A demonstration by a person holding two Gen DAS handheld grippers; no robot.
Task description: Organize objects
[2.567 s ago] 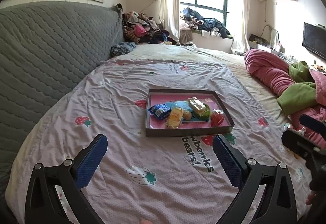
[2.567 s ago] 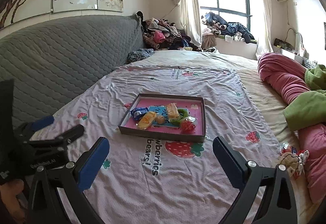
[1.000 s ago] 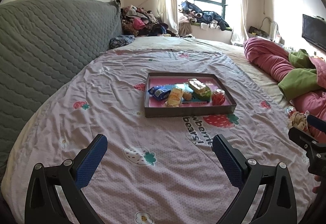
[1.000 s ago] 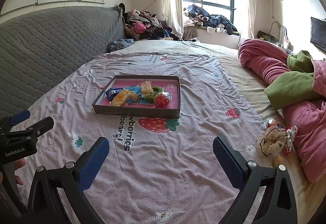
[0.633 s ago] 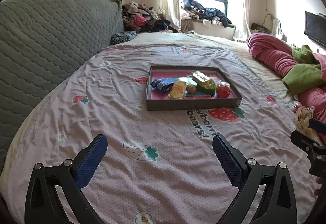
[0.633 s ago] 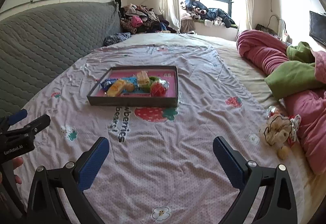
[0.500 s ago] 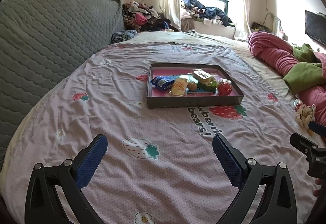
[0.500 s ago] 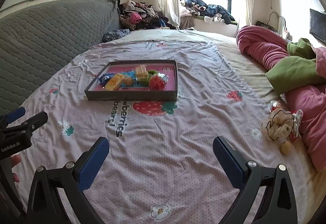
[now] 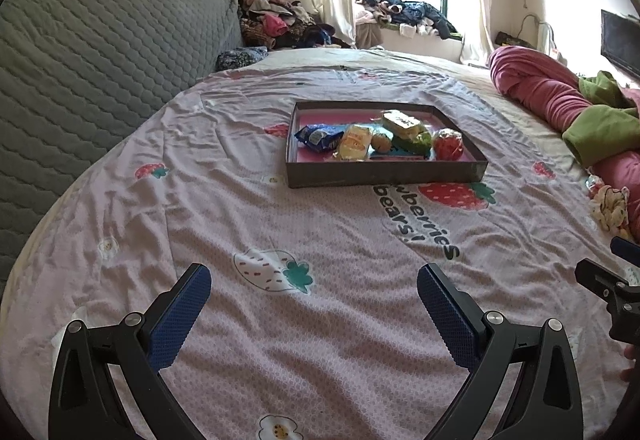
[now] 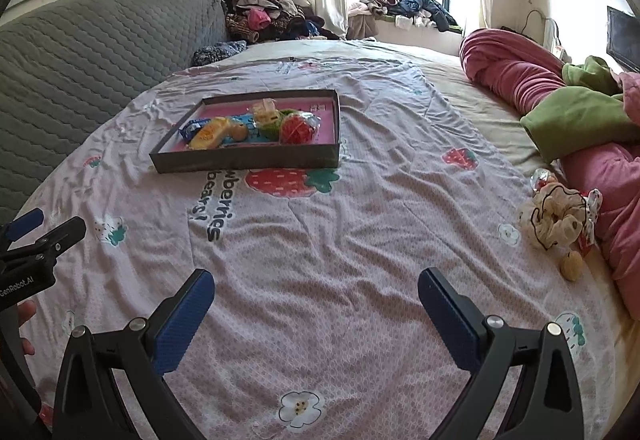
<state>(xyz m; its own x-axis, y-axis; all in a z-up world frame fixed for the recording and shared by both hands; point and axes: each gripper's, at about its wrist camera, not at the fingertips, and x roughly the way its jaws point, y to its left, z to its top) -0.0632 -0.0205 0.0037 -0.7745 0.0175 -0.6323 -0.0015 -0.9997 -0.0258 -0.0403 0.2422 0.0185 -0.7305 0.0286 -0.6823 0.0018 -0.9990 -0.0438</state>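
Two grippers, left gripper (image 9: 314,294) and right gripper (image 10: 316,294), hover spread wide and holding nothing over the bed (image 9: 320,260). Mid-bed sits a tray (image 9: 384,173) of snacks; a scrunchie (image 10: 554,217) lies near the bed's right edge by the pink blanket (image 10: 516,79).

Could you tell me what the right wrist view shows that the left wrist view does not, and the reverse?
Only the right wrist view shows a small round yellowish item on the sheet below the cream scrunchie. Only the left wrist view shows the white patch at the sheet's left edge. Both show the tray of snacks, the pink quilt, and an open, empty gripper: left gripper, right gripper.
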